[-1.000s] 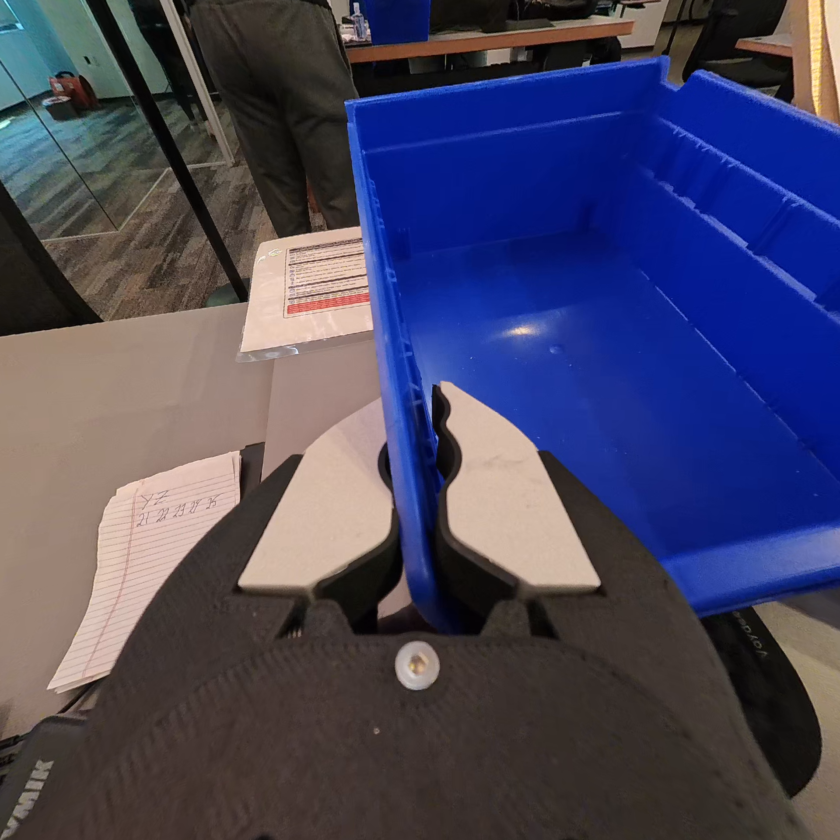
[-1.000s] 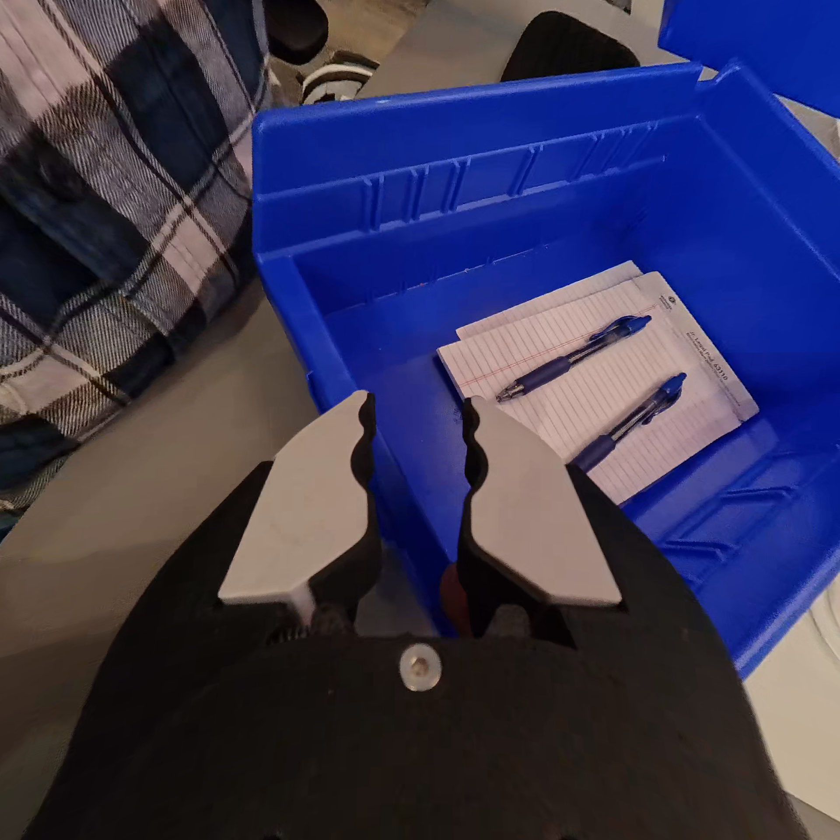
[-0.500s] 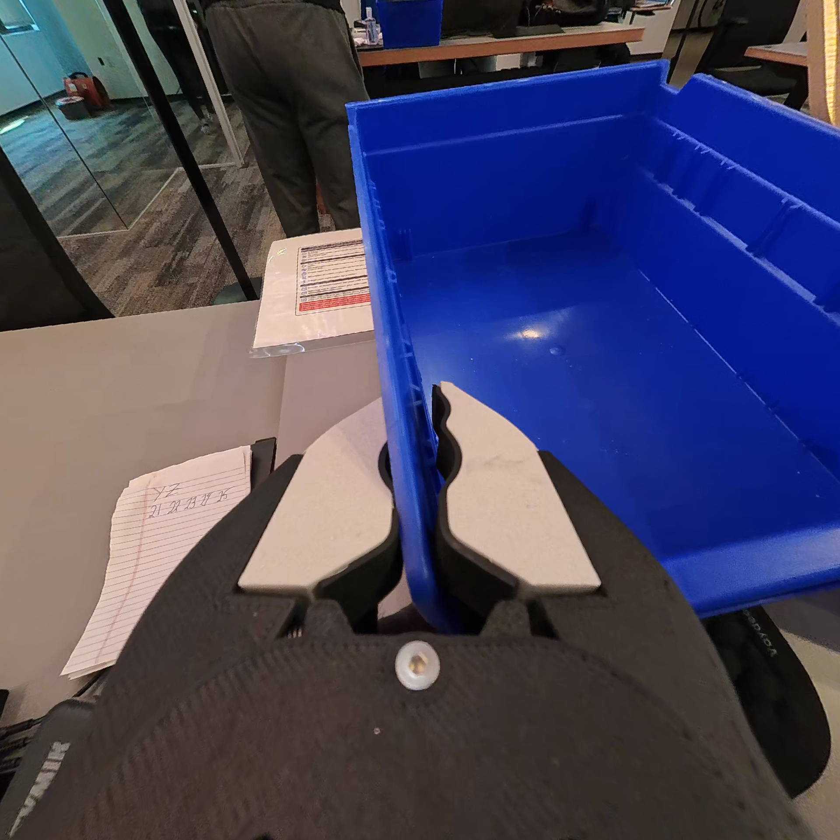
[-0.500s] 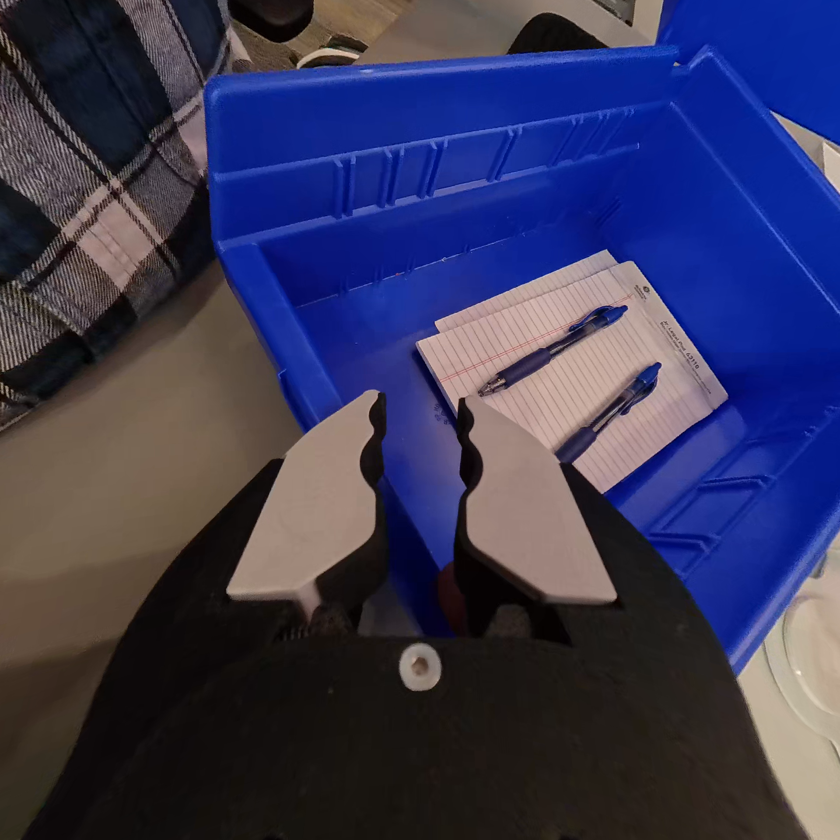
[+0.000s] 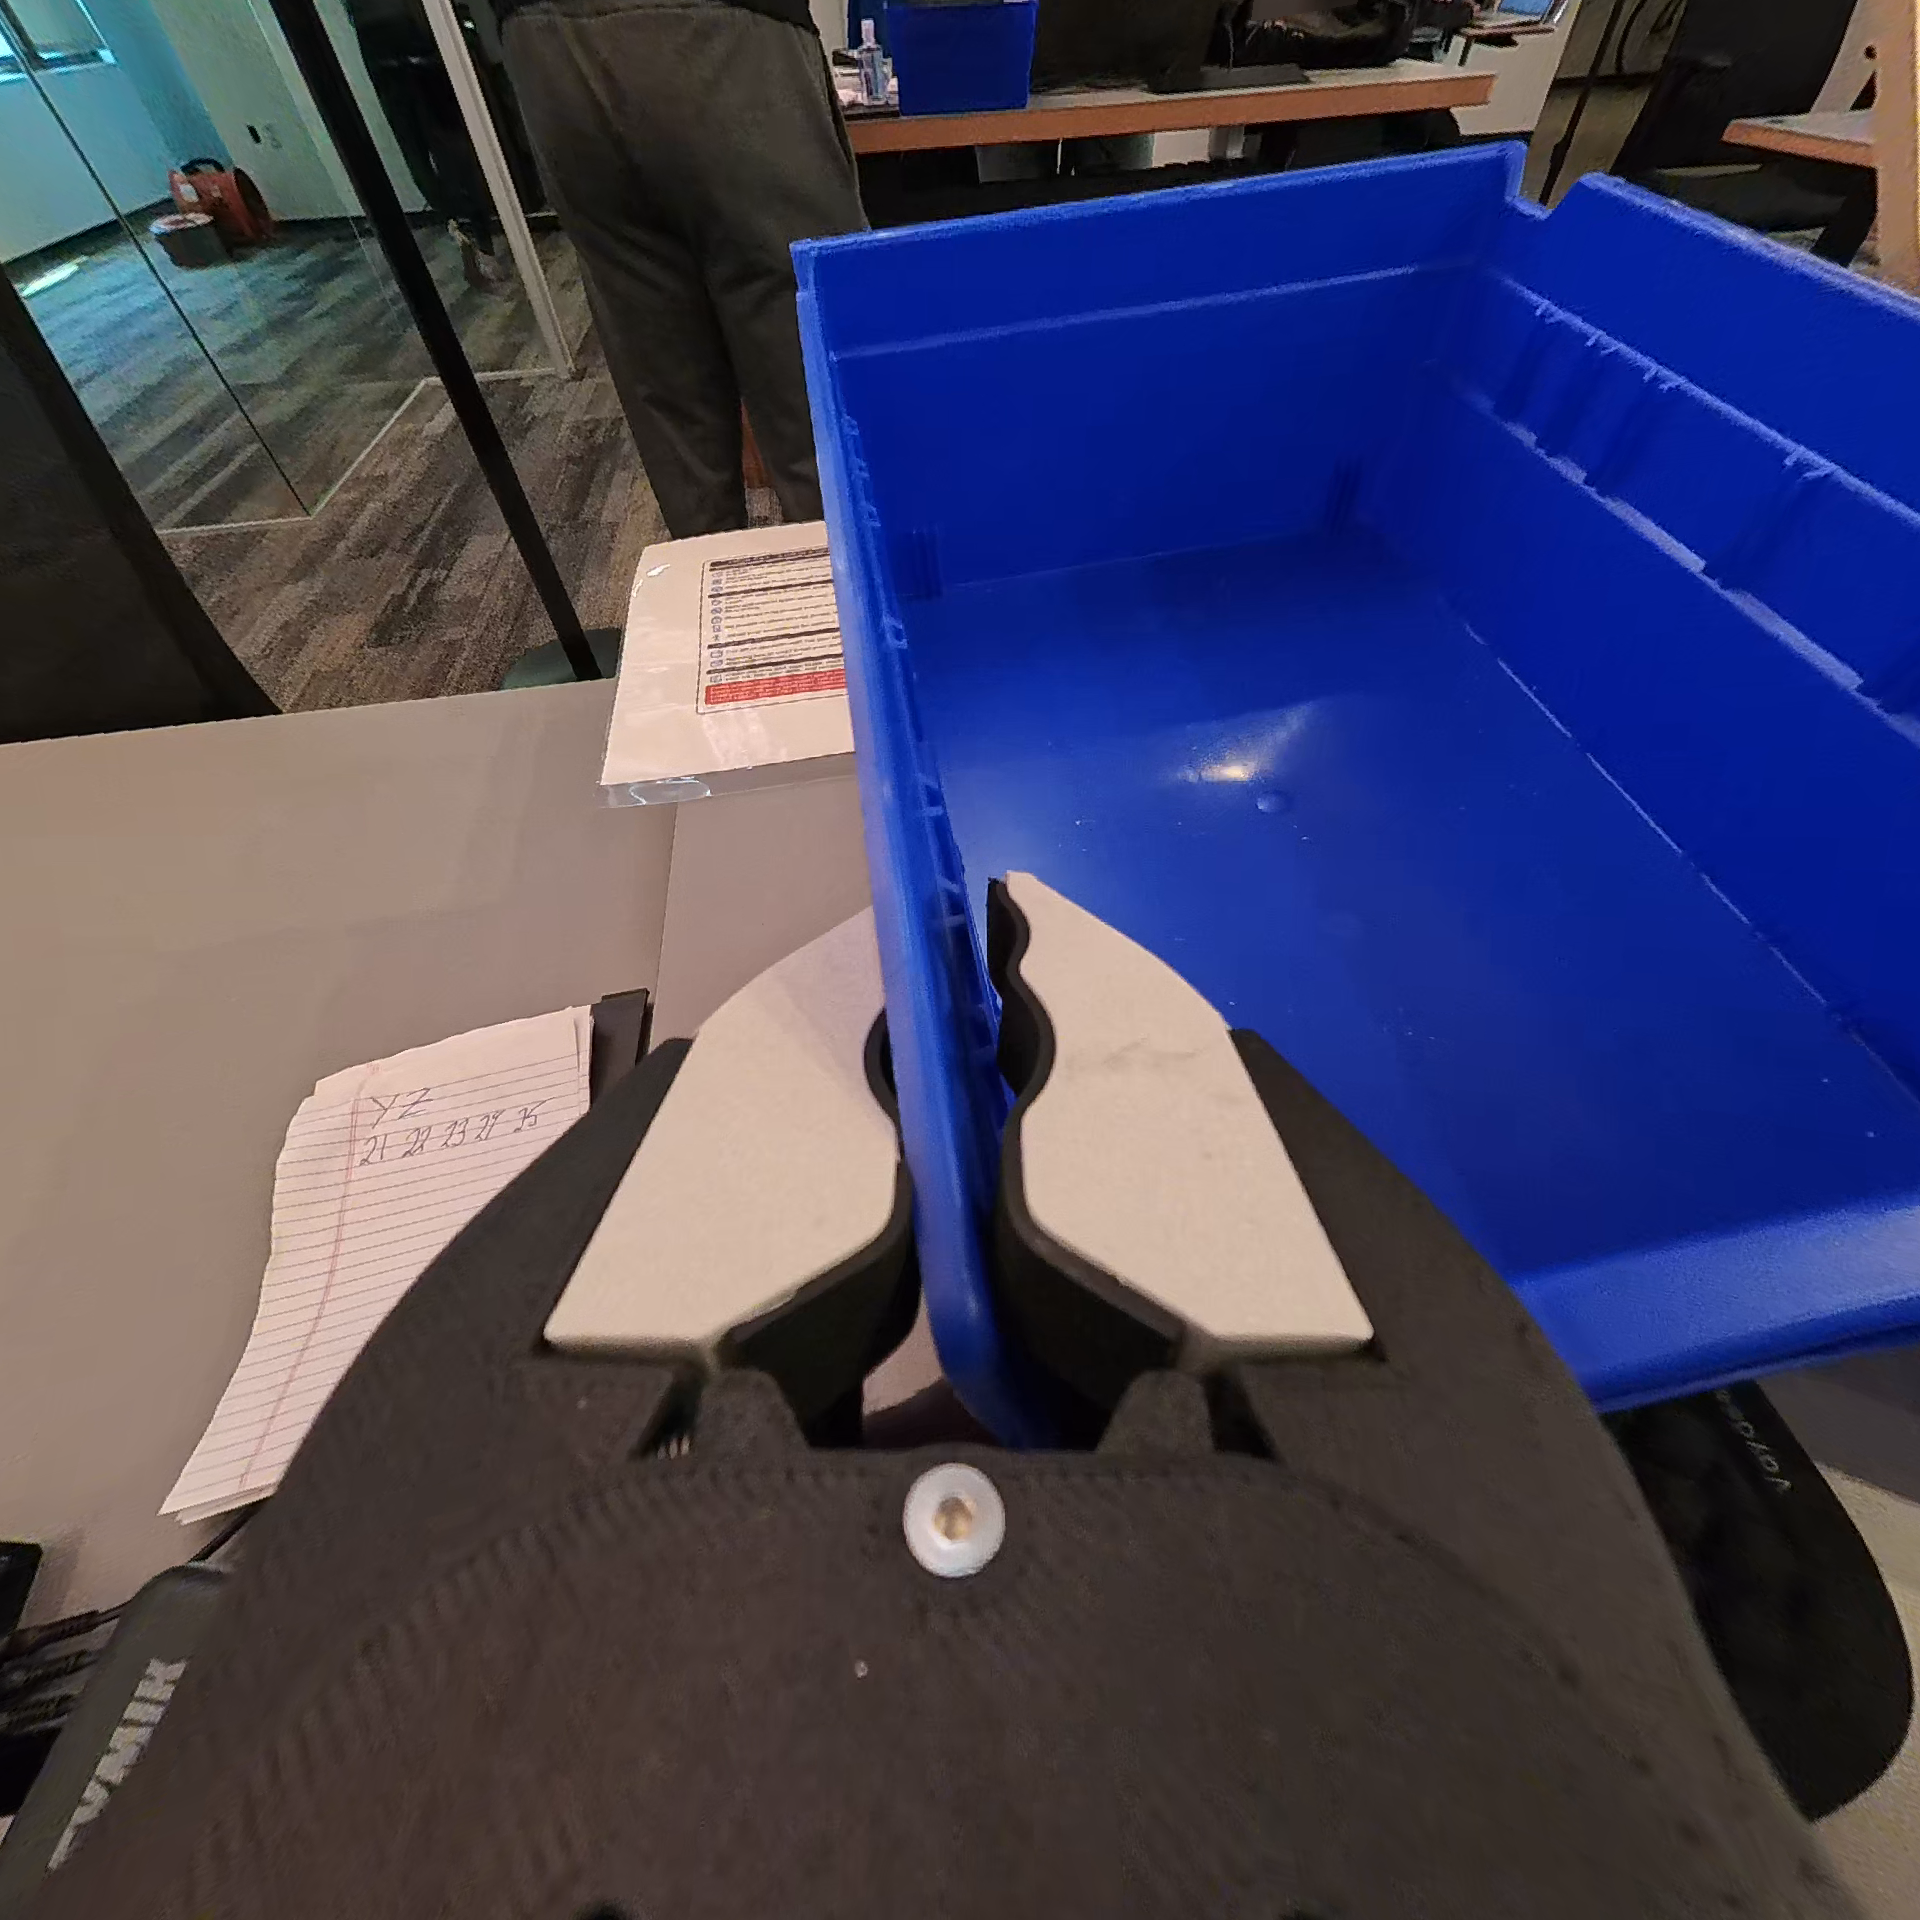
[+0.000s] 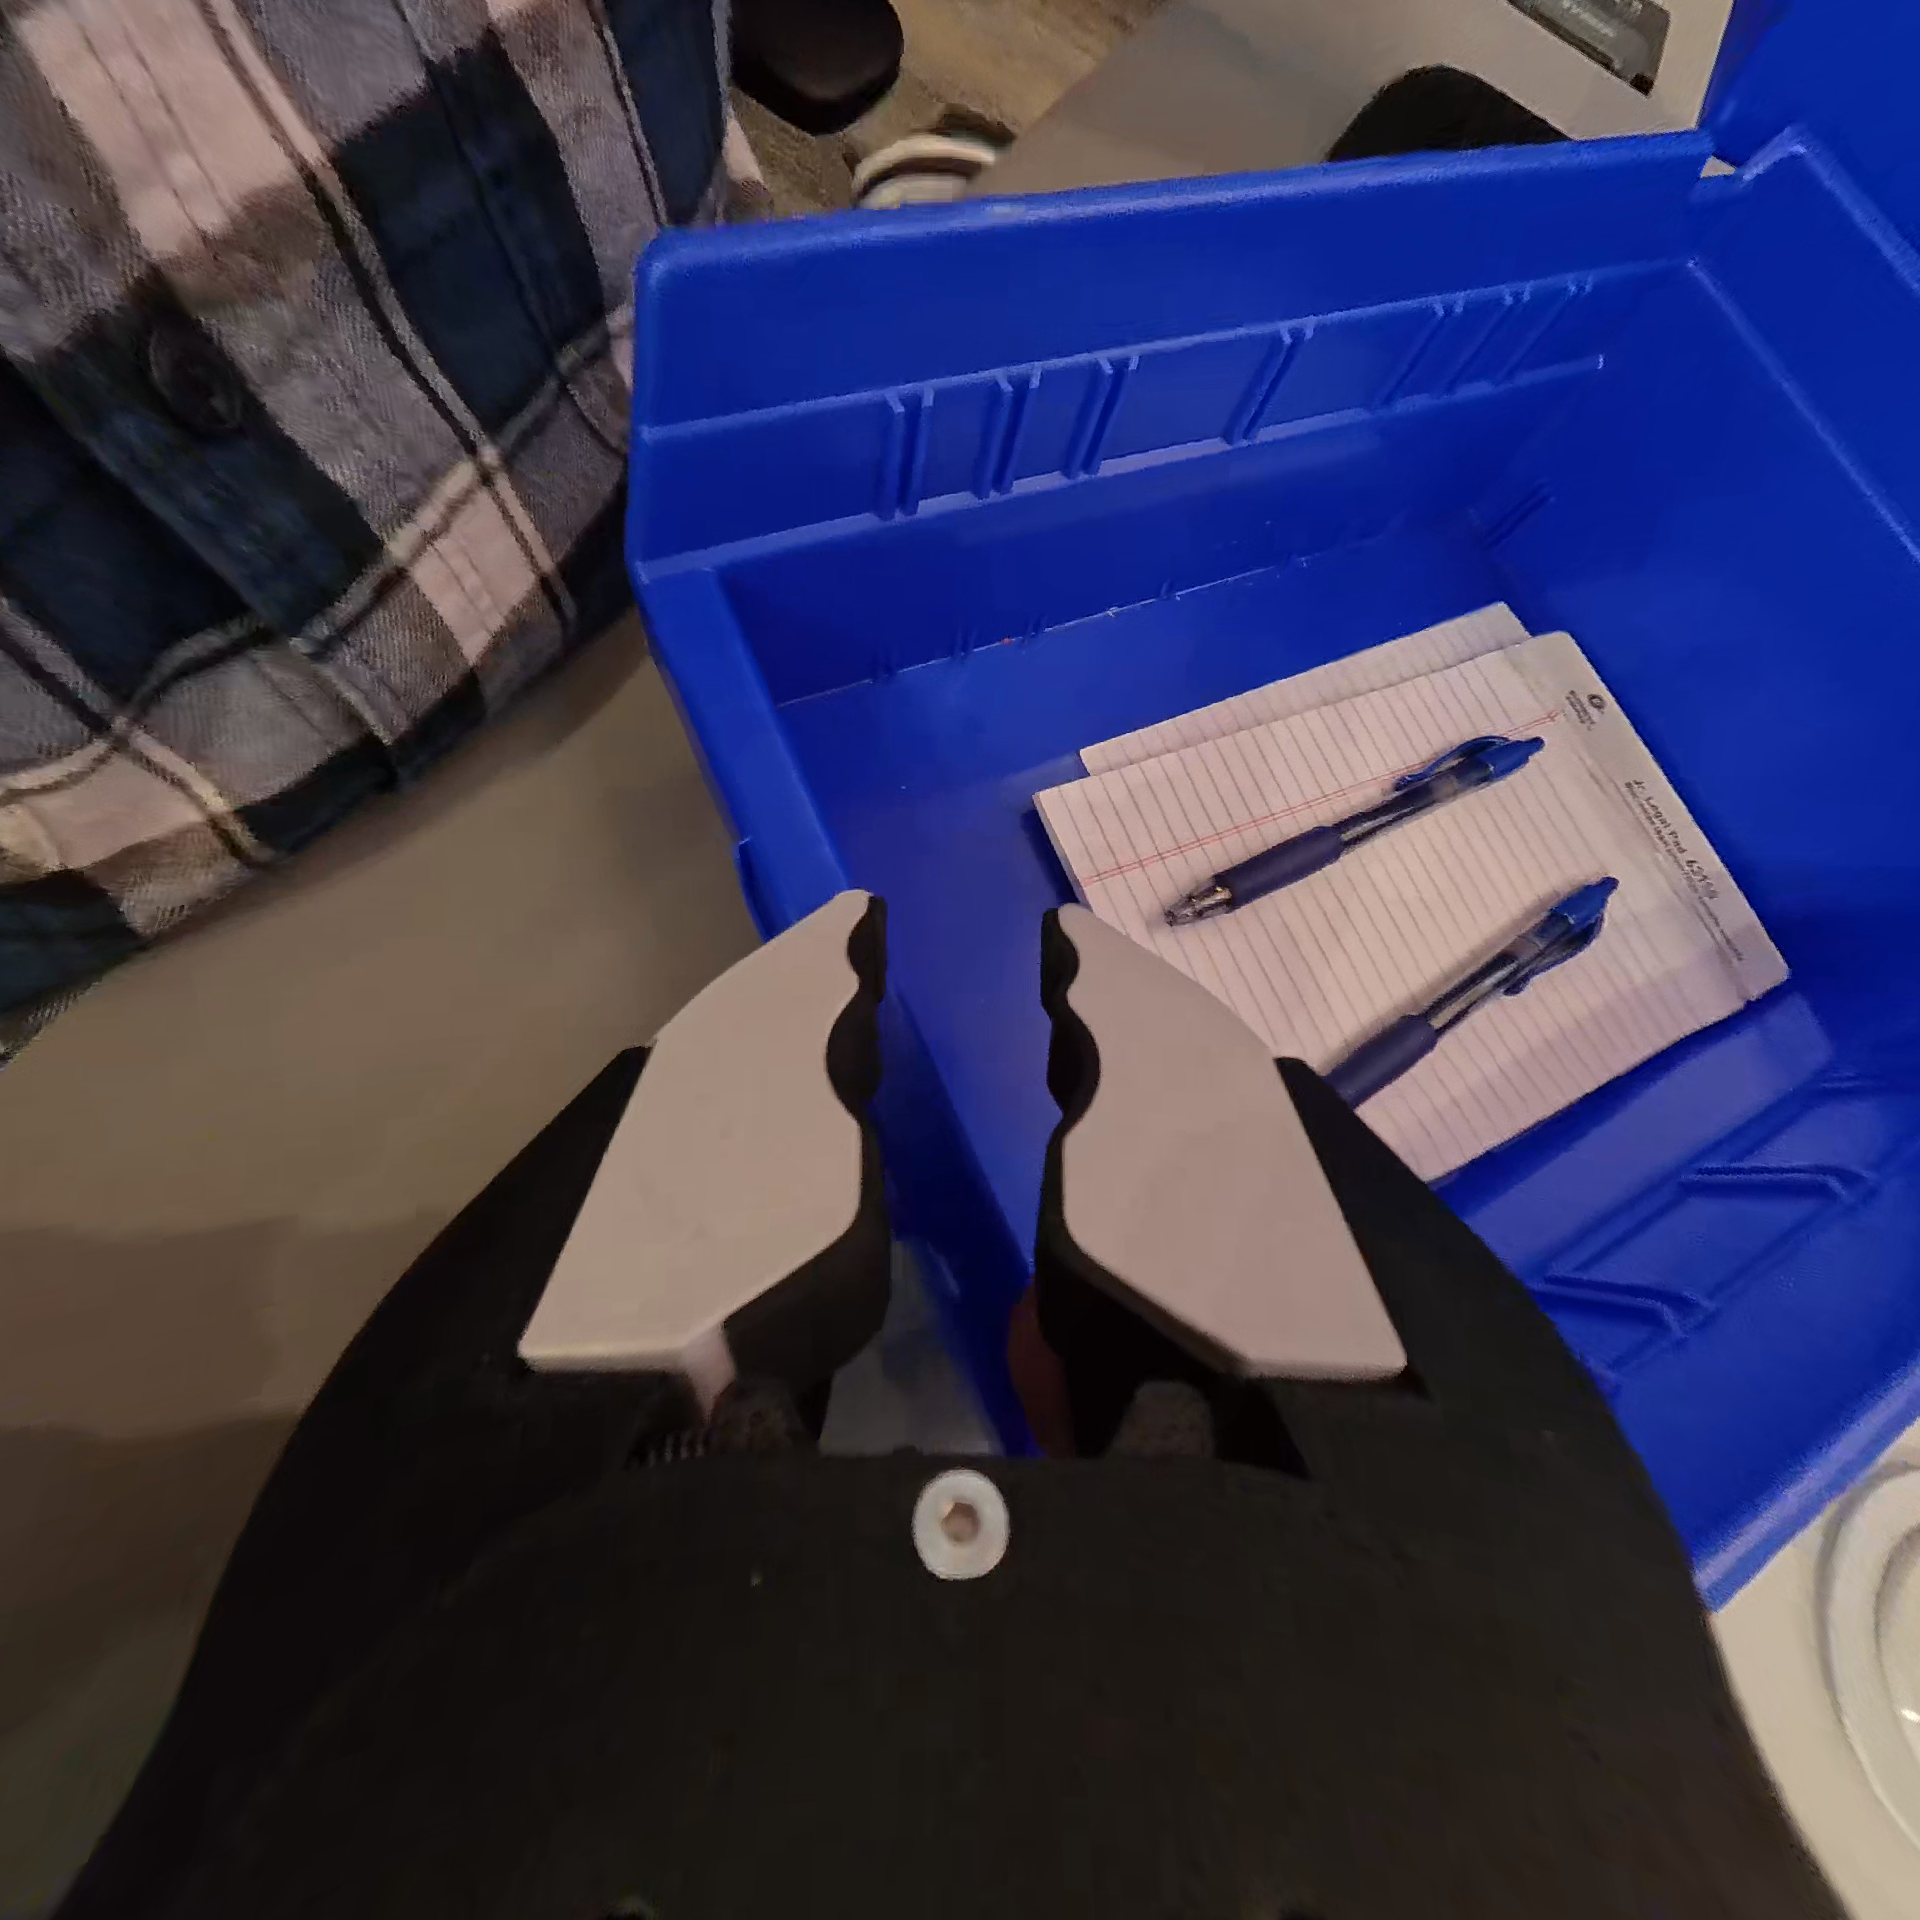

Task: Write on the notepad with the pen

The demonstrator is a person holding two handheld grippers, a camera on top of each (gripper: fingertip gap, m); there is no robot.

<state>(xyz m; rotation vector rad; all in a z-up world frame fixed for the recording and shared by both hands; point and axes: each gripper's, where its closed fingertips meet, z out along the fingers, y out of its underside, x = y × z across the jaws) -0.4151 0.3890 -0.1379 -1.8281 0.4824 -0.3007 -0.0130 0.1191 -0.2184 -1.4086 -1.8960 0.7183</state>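
Left tongs (image 5: 940, 1023) pinched on the side wall of an empty blue bin (image 5: 1351, 831), one finger outside the wall, the other inside, pads pressed to the plastic. Wall ran straight ahead from between the fingers; bin floor spread to the right of them, bare and glossy. Just left of the tongs, partly under the body, lay a loose lined sheet (image 5: 405, 1226) with some handwriting, flat on the grey worktop (image 5: 312, 883). Farther ahead and left of the bin wall, a white printed sheet in a clear sleeve (image 5: 727, 675) at the worktop's far edge. Beyond that, a person's dark trousers (image 5: 675, 260) and glass partitions; far behind, another desk with a small blue container (image 5: 961, 52).

Right tongs (image 6: 961, 987) spread apart, straddling the near corner wall of a second blue bin (image 6: 1143, 312): left finger outside over the worktop (image 6: 312, 1039), right finger inside. Clear gap visible between the right pad and the wall; contact on the left side could not be judged. Nothing gripped. Ahead and right of the tongs, on the bin floor, lay the notepad (image 6: 1382, 894), white and lined, atop a second pad offset behind it. Two blue pens on its top page, apart from each other and roughly parallel: the nearer pen (image 6: 1475, 987) close to the right finger, the farther pen (image 6: 1351, 831) beyond it, tip pointing back toward the tongs. Far left, a plaid shirt (image 6: 260, 416).
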